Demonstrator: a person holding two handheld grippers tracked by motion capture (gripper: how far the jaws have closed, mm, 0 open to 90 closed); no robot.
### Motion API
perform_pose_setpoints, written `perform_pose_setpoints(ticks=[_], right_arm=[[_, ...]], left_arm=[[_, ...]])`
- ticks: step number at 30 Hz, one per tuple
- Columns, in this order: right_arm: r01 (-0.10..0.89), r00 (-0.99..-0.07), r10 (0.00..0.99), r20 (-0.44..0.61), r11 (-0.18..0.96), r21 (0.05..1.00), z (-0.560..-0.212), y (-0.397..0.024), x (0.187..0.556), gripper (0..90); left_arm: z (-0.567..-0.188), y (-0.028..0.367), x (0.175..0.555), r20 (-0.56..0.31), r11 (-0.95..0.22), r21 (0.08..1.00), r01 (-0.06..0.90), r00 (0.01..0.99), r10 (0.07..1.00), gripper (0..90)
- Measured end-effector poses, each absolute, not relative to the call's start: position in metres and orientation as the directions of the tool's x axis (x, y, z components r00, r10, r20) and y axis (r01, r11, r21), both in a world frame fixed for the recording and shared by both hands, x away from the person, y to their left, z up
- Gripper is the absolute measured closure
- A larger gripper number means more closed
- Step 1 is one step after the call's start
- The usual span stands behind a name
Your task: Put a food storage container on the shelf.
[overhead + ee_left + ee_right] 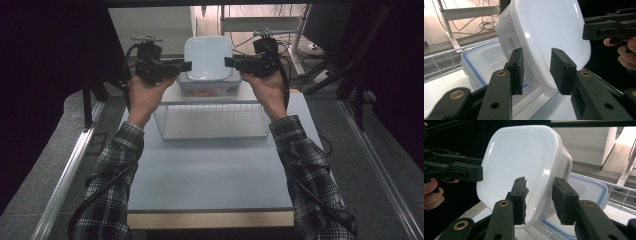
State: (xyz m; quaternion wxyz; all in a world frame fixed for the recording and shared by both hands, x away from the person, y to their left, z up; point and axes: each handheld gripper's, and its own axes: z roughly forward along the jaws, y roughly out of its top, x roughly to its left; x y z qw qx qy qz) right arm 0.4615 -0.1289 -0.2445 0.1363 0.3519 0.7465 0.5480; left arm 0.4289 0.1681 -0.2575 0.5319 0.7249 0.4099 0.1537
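The white box [208, 57] leans on the blue-rimmed box [209, 88] at the table's 12 o'clock end, its rim between both the left gripper [186, 65] and right gripper [229, 62], whose fingers [516, 70] are loosened, not pinching.

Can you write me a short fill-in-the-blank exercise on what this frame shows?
1. The white tub sits tilted on top of a clear box whose lid has a ____ rim.
2. The left gripper and the right gripper stand on ____ sides of the tub.
3. The clear box stands on top of a wire ____.

Missing words: blue; opposite; basket
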Motion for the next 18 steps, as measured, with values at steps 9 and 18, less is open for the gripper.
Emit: perform_pose_setpoints(ticks=[9, 18], right_arm=[[0.407, -0.692, 0.69, 0.212, 0.131, 0.904, -0.245, -0.125, 0.469, 57.1], [0.397, -0.665, 0.721, 0.194, 0.122, 0.91, -0.248, -0.124, 0.473, 56.6]], left_arm=[[-0.26, 0.166, 0.439, -0.224, -0.082, 0.892, 0.444, 0.594, 0.773, 57.2], [-0.257, 0.163, 0.444, -0.212, -0.068, 0.896, 0.44, 0.556, 0.804, 47.2]])
